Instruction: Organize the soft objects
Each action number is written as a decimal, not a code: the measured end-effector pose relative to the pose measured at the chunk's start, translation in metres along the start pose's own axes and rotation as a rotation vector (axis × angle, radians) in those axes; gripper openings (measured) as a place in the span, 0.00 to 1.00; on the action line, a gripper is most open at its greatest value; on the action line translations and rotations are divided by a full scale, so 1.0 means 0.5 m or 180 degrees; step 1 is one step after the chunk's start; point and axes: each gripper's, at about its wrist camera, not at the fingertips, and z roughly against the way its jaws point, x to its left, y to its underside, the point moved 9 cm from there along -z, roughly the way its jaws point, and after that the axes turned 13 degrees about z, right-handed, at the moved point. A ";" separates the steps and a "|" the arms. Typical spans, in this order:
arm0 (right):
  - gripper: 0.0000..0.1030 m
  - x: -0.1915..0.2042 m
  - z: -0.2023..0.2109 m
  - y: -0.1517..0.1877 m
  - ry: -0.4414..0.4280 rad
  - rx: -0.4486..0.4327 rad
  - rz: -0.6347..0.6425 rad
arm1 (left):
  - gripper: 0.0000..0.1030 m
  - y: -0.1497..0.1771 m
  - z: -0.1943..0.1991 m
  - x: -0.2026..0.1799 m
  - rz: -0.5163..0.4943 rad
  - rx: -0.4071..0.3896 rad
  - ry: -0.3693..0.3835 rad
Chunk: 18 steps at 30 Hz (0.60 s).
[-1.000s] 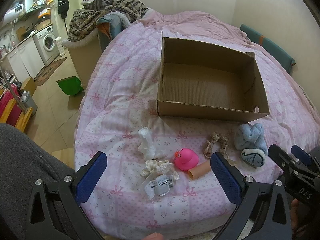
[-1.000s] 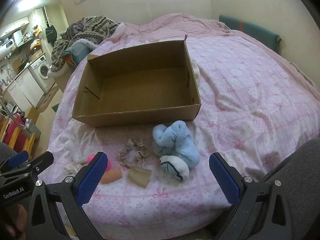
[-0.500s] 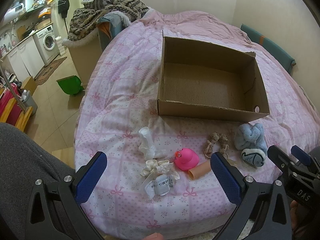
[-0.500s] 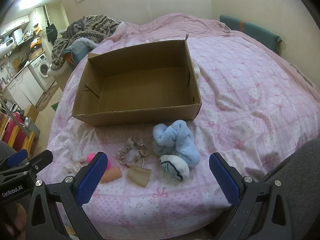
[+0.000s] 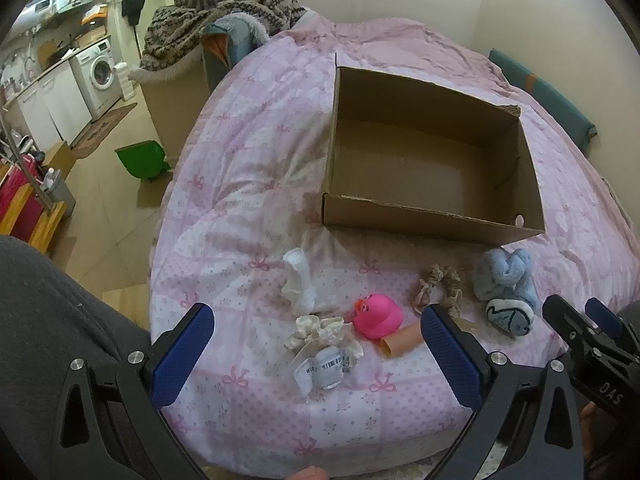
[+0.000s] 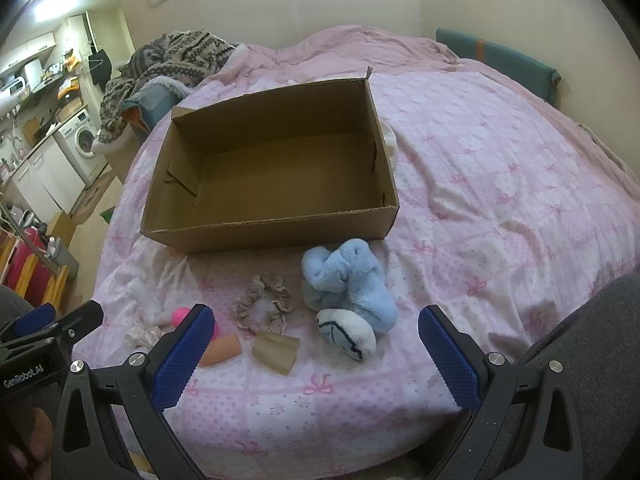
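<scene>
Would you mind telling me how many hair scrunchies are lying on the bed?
2. A beige scrunchie lies in front of the box, left of the blue plush toy. A cream scrunchie lies left of the pink duck. None seem hidden.

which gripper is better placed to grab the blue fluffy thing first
Right, probably. The blue fluffy toy lies between the open right gripper fingers in its view, while in the left gripper view it sits off to the right, past the pink duck.
</scene>
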 end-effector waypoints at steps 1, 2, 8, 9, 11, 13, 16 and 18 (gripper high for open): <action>1.00 0.000 0.000 0.000 0.0004 -0.0001 -0.0007 | 1.00 -0.001 0.000 0.001 0.0007 0.0004 -0.0003; 1.00 -0.002 -0.001 0.000 0.0007 0.0003 -0.0024 | 1.00 -0.002 -0.001 0.002 0.0015 0.0006 -0.0004; 1.00 -0.016 -0.003 0.001 -0.0047 0.0056 -0.0121 | 1.00 -0.008 -0.004 0.007 0.0024 0.0048 -0.0006; 1.00 -0.021 -0.002 -0.001 -0.0073 0.0075 -0.0150 | 1.00 -0.012 -0.004 0.009 0.0032 0.0066 -0.0004; 1.00 -0.036 -0.001 -0.014 -0.0200 0.0132 -0.0251 | 1.00 -0.023 -0.009 0.014 0.0058 0.0161 0.0001; 1.00 -0.060 0.001 -0.033 -0.0279 0.0181 -0.0384 | 1.00 -0.042 -0.012 0.019 0.0086 0.0228 -0.0029; 1.00 -0.101 -0.017 -0.060 -0.0413 0.0346 -0.0572 | 1.00 -0.082 -0.012 0.028 0.0119 0.0223 -0.0096; 1.00 -0.118 -0.045 -0.061 -0.0523 0.0579 -0.0702 | 1.00 -0.109 -0.015 0.030 0.0112 0.0225 -0.0122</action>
